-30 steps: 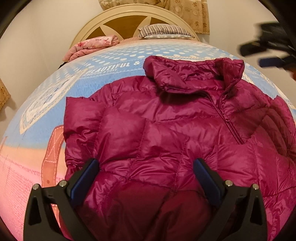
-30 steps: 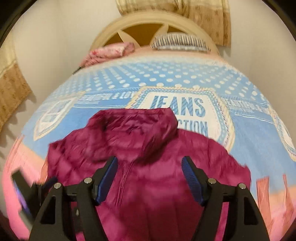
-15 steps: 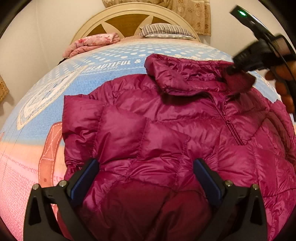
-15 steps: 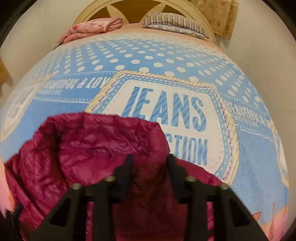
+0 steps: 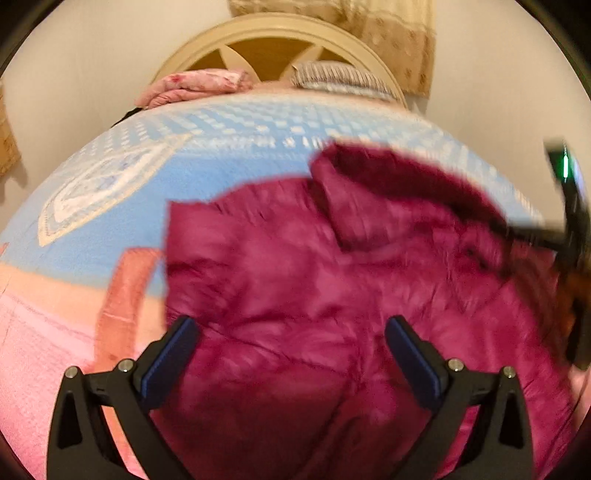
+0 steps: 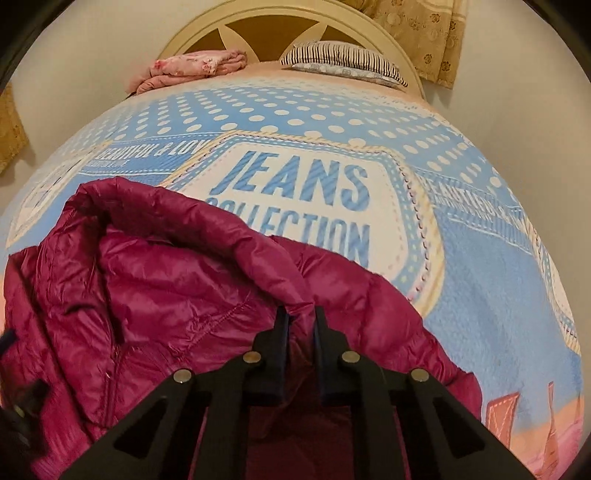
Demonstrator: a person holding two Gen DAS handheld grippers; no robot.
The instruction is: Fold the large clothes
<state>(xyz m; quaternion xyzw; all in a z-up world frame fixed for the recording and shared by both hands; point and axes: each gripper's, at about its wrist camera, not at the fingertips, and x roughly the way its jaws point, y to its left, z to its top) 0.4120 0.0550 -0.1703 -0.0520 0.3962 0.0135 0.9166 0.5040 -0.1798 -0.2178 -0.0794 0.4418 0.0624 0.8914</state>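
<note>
A magenta puffer jacket [image 5: 295,277] lies front up on the bed, collar toward the headboard; the left wrist view is blurred by motion. My left gripper [image 5: 291,328] hovers open over its lower left part, nothing between the fingers. In the right wrist view my right gripper [image 6: 301,314] is closing its jaws on the collar's right edge of the jacket [image 6: 166,295], with a fold of fabric pinched between the pads. The same right gripper [image 5: 569,221] shows dark at the right rim of the left wrist view, with a hand behind it.
The bedspread [image 6: 480,295] is blue with white dots and a "JEANS COLLECTION" patch, pink toward the near edge. A folded pink blanket [image 6: 188,68] and a striped pillow [image 6: 343,59] lie by the cream headboard [image 6: 369,26]. Curtains hang behind.
The right gripper came down onto the collar and closed on its edge. The left gripper lifted and drew back a little, staying open; the collar is now pulled up on the right.
</note>
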